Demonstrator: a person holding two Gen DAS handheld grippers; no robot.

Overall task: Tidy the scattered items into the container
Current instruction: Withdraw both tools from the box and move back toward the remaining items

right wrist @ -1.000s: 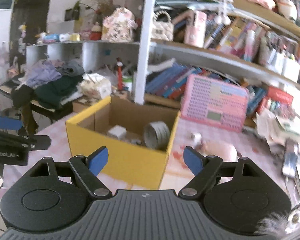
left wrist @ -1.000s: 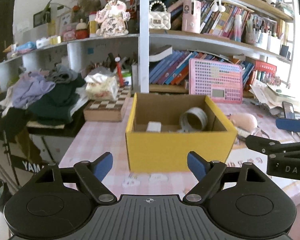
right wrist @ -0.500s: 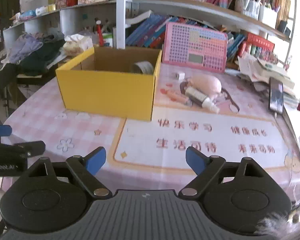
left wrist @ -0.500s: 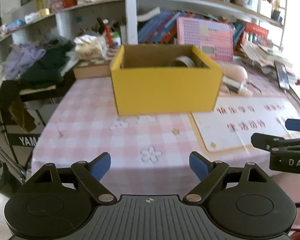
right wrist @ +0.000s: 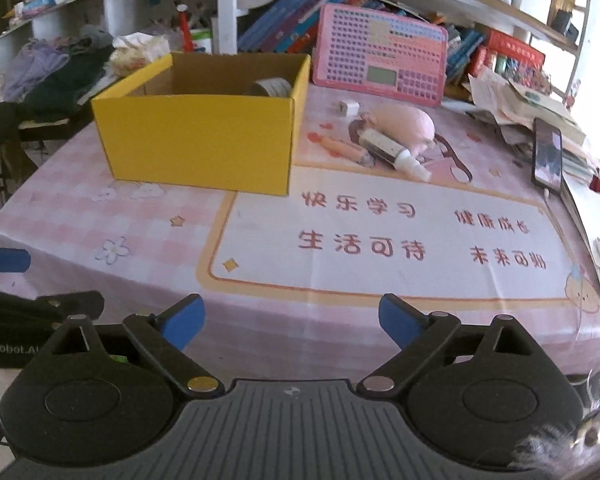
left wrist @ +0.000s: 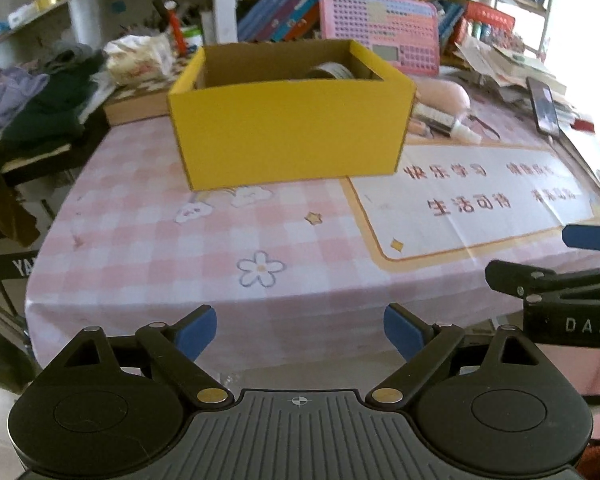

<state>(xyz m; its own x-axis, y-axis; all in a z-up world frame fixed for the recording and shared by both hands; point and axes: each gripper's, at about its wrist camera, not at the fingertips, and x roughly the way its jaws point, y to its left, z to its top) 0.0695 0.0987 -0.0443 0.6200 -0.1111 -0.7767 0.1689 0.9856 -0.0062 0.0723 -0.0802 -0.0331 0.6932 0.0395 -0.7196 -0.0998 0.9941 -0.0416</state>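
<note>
Nearest the cameras, over the front edge of the bench (right wrist: 148,216), both sets of tongs hang empty. The left tongs (left wrist: 300,330) have their blue-tipped fingers (left wrist: 196,330) spread wide and opening further, with only the pink checked cloth showing between them. The right tongs (right wrist: 292,320) are likewise wide apart and opening, nothing between their blue fingers (right wrist: 400,320). Each pair shows at the edge of the other's view, so the two sit side by side.

Beyond them lies a white panel (right wrist: 380,236) on the cloth, printed with red characters and framed in orange. The yellow cardboard box (right wrist: 196,140) stands behind its far left corner, open at the top. Inside it, against the right wall, a roll of tape (right wrist: 274,86) stands on edge; the rest of the box floor is hidden by the near wall.

Just right of the box the loose items lie in a cluster: a pink pen-like stick (right wrist: 342,149), a small bottle with a white cap (right wrist: 392,152) lying on its side, a pink plush toy (right wrist: 404,122) touching the bottle, and a small white cube (right wrist: 347,108) behind them. A smartphone (right wrist: 547,156) lies further right near stacked papers.

Furthest back, a pink keyboard-like toy board (right wrist: 380,56) leans against shelves of books, and a heap of clothes (left wrist: 28,104) sits off to the left.
</note>
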